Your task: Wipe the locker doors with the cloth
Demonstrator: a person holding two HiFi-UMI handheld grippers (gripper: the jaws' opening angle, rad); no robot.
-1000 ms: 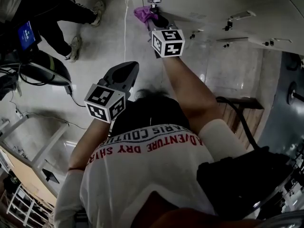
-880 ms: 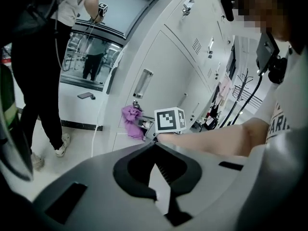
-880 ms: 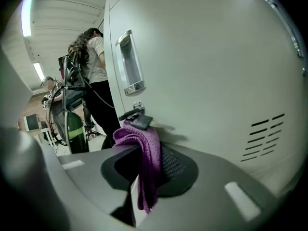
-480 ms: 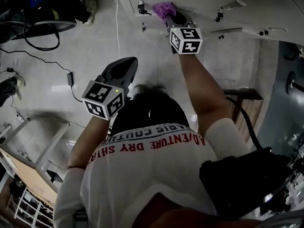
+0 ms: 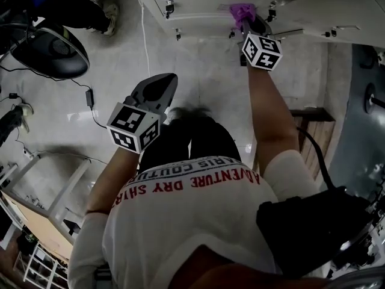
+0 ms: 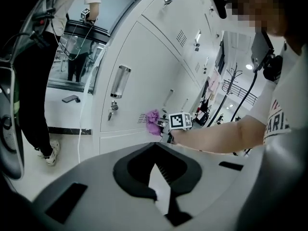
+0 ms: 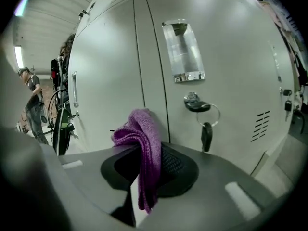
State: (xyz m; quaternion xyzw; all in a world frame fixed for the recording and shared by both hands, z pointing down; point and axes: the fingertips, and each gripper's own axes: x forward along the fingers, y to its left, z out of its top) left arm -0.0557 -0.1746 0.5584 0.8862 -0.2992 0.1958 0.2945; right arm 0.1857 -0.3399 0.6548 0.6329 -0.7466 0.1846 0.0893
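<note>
Right tongs (image 5: pixel 245 20) clamp a purple cloth (image 7: pixel 144 148) at a white locker door (image 7: pixel 231 52), just beside its hanging key (image 7: pixel 206 130), apparently mid-wipe. Left tongs (image 5: pixel 159 91) hang closed and empty, well back. The next stroke likely needs steady pressure while skirting the lock.

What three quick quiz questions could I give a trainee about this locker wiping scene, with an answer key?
1. What is the right gripper shut on? A a sponge, B a purple cloth, C a brush.
2. True or false: a key hangs on a ring at the lock of the locker door facing the right gripper.
3. Fill in: the gripper held back from the lockers, holding nothing, is the ____ one.
Key: 1 B. 2 true. 3 left; the left gripper is shut and empty.
</note>
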